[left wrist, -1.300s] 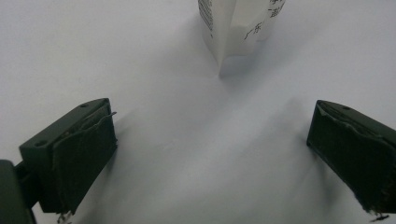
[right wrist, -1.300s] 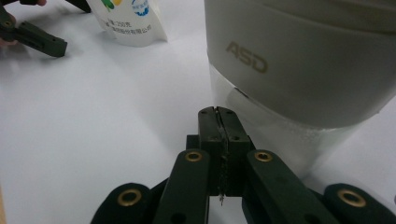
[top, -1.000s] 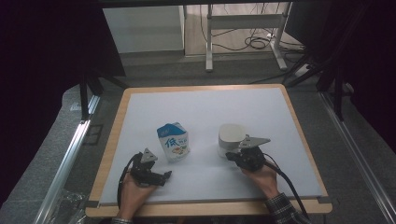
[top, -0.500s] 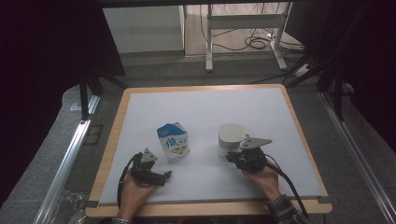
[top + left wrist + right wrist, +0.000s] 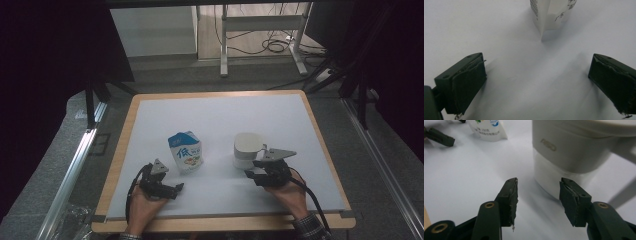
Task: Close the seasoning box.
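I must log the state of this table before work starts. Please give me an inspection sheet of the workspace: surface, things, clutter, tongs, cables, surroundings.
Surface: white board with a wooden rim, flat; no spill seen.
Things: small carton with blue top and printed label, upright, left of centre; white container with a lid, right of centre, apart from the carton.
Clutter: nothing seen on the board.
Tongs: left tongs wide open, aimed at the carton, not touching it. Right tongs open, just before the container's base; contact cannot be told.
Cables: a black cable trails from the right tongs over the near rim; loose cables on the floor behind.
Surroundings: metal table legs behind, dark curtains at both sides.
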The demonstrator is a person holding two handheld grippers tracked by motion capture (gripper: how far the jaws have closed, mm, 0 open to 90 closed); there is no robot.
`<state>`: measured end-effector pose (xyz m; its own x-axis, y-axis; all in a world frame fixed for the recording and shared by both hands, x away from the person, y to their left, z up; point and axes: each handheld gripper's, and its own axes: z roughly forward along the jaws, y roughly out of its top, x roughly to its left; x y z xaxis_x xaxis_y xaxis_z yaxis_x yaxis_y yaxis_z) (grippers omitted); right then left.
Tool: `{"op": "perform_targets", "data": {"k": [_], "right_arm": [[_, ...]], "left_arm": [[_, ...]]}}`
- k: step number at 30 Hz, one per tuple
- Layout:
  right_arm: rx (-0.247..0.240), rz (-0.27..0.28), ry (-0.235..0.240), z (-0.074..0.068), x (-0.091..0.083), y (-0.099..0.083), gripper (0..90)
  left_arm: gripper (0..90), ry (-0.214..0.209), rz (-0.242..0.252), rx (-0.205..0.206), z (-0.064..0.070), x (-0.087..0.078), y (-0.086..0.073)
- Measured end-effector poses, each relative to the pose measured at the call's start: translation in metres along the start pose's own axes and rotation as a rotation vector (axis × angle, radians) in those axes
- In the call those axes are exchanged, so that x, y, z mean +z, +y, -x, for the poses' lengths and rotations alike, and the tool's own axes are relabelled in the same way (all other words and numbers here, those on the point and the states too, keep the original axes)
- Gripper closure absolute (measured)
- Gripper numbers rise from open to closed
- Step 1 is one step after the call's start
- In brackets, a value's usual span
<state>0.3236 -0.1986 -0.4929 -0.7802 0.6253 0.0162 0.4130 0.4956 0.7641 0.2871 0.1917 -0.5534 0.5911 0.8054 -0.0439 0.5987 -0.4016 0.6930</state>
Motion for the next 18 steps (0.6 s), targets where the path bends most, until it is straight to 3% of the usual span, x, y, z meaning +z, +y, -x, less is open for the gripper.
{"op": "perform_targets", "data": {"k": [9, 18], "right_arm": [[0.021, 0.023, -0.022, 0.006, -0.020, -0.002, 44.1], [0.032, 0.020, -0.075, 0.013, -0.036, -0.009, 38.0]], "left_arm": [[1.2, 0.000, 0.000, 0.000, 0.000, 0.000, 0.000], [1.2, 0.000, 0.002, -0.001, 0.000, 0.000, 0.000]]}}
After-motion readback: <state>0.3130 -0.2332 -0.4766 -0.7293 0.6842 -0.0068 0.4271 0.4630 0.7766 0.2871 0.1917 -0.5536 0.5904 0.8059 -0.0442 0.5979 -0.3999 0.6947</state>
